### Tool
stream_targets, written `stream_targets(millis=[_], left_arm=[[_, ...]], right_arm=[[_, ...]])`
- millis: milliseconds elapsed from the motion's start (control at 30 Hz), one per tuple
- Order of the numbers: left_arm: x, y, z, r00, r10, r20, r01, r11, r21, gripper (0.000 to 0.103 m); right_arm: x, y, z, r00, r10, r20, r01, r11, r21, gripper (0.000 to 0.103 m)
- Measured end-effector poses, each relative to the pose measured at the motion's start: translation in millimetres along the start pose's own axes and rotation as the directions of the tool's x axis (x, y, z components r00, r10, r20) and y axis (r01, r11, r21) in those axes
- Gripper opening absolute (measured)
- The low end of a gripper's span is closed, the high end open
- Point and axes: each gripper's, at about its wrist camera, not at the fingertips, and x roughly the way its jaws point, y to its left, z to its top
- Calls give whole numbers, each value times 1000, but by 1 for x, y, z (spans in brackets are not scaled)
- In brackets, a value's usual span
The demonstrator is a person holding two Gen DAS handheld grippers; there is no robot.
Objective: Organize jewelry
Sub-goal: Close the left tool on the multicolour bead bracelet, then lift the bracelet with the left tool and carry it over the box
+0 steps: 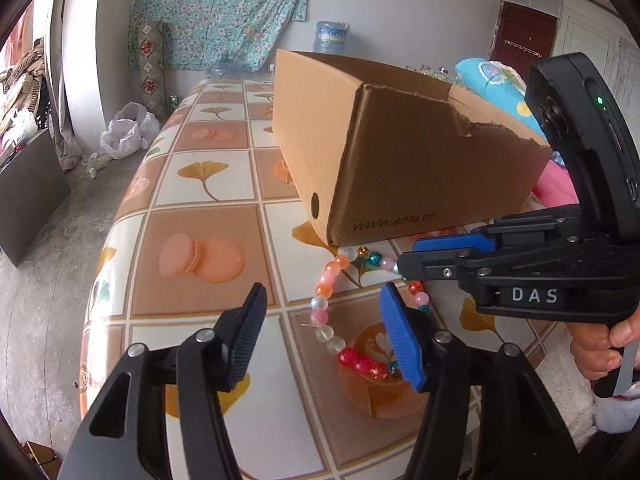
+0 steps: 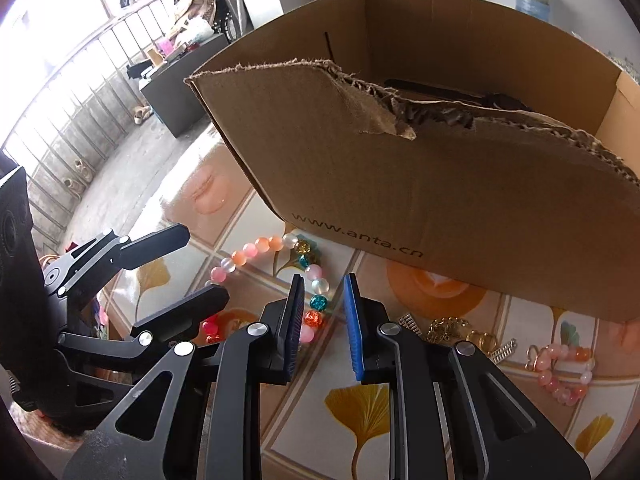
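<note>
A necklace of pink, orange, white, red and teal beads (image 1: pixel 322 304) lies in a loop on the patterned tablecloth, just in front of an open cardboard box (image 1: pixel 400 140). My left gripper (image 1: pixel 324 340) is open over the loop's near side, with the strand between its fingers and red beads beside the blue pad. My right gripper (image 2: pixel 323 312) points down over the far side of the necklace (image 2: pixel 319 286). Its jaws are narrow but apart, astride the strand without pressing it. In the left wrist view the right gripper (image 1: pixel 404 260) comes in from the right. The left gripper (image 2: pixel 208 264) shows at the left of the right wrist view.
More jewelry lies right of the necklace: a gold chain (image 2: pixel 444 328), a pink bead bracelet (image 2: pixel 564 372) and silver clips (image 2: pixel 504 350). The box (image 2: pixel 440 180) has a torn front wall. The table edge drops off at the left (image 1: pixel 116 240). A hand (image 1: pixel 600 344) holds the right gripper.
</note>
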Motion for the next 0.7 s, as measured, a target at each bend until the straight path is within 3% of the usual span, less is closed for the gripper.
stream_targets(millis=[233,467,600,700], left_arm=[[16,-1,3,998,24,-53,-23,999,26,35],[25,-10,9,994,88,-72,-80,992,100,34],[26,-12,9,991,114,-66,-105,987,117,13],[25,-9,10,992,109,-68,-102,990,101,10]], right_arm=[[6,10,-1,999,-39,-16,38,998,-52,13],[4,22,-3,997,-78,-4,77,992,-103,11],[6,21,-2,998,-58,-3,57,995,-81,8],[6,15,1,1000,-27,-8,26,998,-60,7]])
